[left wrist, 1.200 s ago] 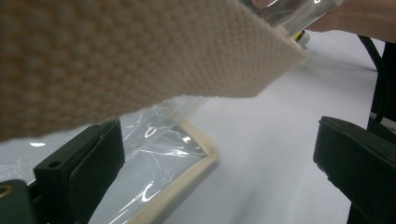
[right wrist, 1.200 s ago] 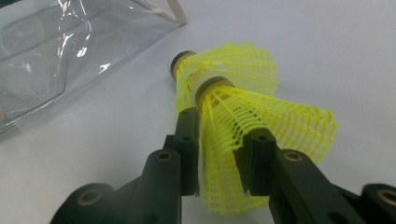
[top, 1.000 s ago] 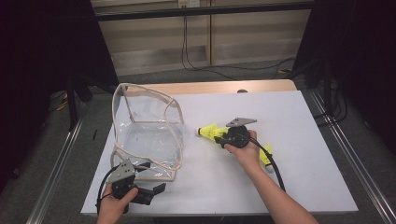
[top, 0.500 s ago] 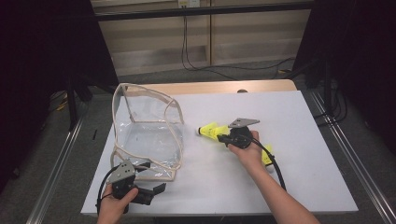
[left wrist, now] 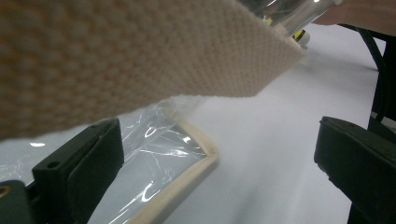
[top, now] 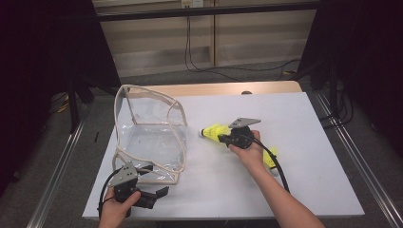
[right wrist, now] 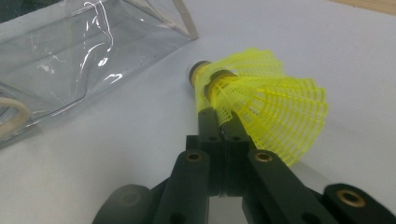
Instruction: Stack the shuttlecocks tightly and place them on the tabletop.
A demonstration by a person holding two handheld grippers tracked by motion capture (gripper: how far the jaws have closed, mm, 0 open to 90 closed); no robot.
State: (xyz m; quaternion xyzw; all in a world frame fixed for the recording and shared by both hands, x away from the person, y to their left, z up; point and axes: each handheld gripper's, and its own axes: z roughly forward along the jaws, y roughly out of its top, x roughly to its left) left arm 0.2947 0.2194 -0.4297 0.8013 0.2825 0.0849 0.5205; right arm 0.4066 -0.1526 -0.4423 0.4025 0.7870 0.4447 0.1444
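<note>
Two claws are being held over the white tabletop [top: 309,123]. Nearest the person, the left claw [top: 159,194] is being kept wide open, its black jaws standing well apart with nothing pressed between them. Just beyond its tips, the clear plastic pouch [top: 149,137] with cream fabric edging is lying on the tabletop; in the left gripper view the cream-edged corner of the pouch [left wrist: 196,154] is being seen between the open jaws, and a woven cream strip [left wrist: 140,51] is hanging close above them.

Farther off, the right claw [top: 223,137] is being kept clamped on a yellow shuttlecock [top: 212,132]. Its jaws have just been closing, and in the right gripper view the mesh skirt of the shuttlecock [right wrist: 275,112] is being pinched at the jaw tips, with the dark cork end pointing away from the claw towards the pouch. A second yellow shuttlecock [top: 271,158] is lying behind the right claw, partly hidden by the wrist and cable.
</note>
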